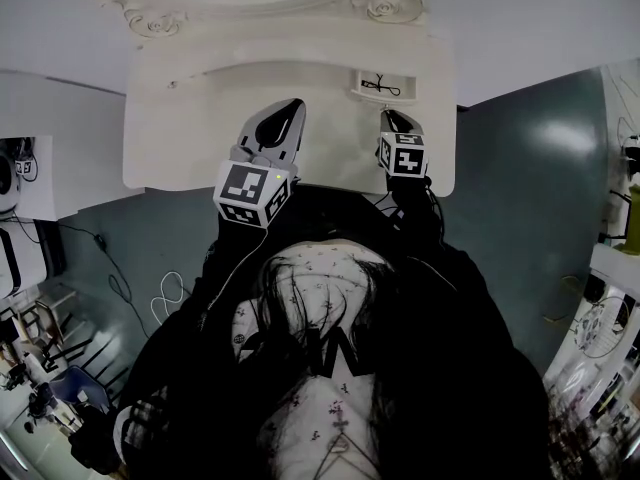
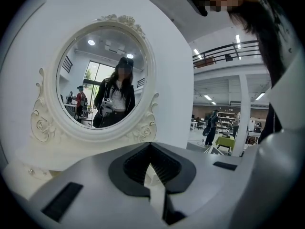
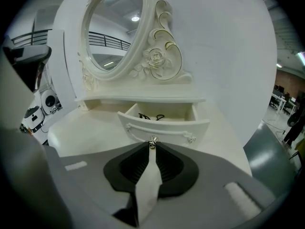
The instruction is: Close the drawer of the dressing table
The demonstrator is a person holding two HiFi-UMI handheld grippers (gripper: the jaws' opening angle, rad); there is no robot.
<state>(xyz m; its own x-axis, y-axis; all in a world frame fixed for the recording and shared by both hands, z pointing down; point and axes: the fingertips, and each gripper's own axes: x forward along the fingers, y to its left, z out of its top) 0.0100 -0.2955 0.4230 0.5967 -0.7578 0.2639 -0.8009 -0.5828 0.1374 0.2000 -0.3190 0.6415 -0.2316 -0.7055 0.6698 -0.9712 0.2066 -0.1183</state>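
Note:
The white dressing table [image 1: 200, 118] fills the top of the head view. Its small drawer [image 1: 381, 86] stands pulled out at the right, with a black cord-like item [image 3: 150, 116] lying inside. My right gripper [image 1: 390, 116] is shut just in front of the drawer. In the right gripper view its tips [image 3: 151, 145] sit right at the small metal knob [image 3: 152, 140] on the drawer front [image 3: 171, 126]; whether they touch it I cannot tell. My left gripper [image 1: 293, 106] hovers over the tabletop to the left, shut and empty [image 2: 150, 146], facing the oval mirror [image 2: 102, 78].
A rose-carved frame [image 3: 157, 56] surrounds the mirror above a narrow shelf [image 3: 143, 99]. Blue-grey floor [image 1: 530, 188] lies right of the table, with white cables [image 1: 170, 288] on the floor at the left. Cluttered racks [image 1: 610, 298] stand at the far right.

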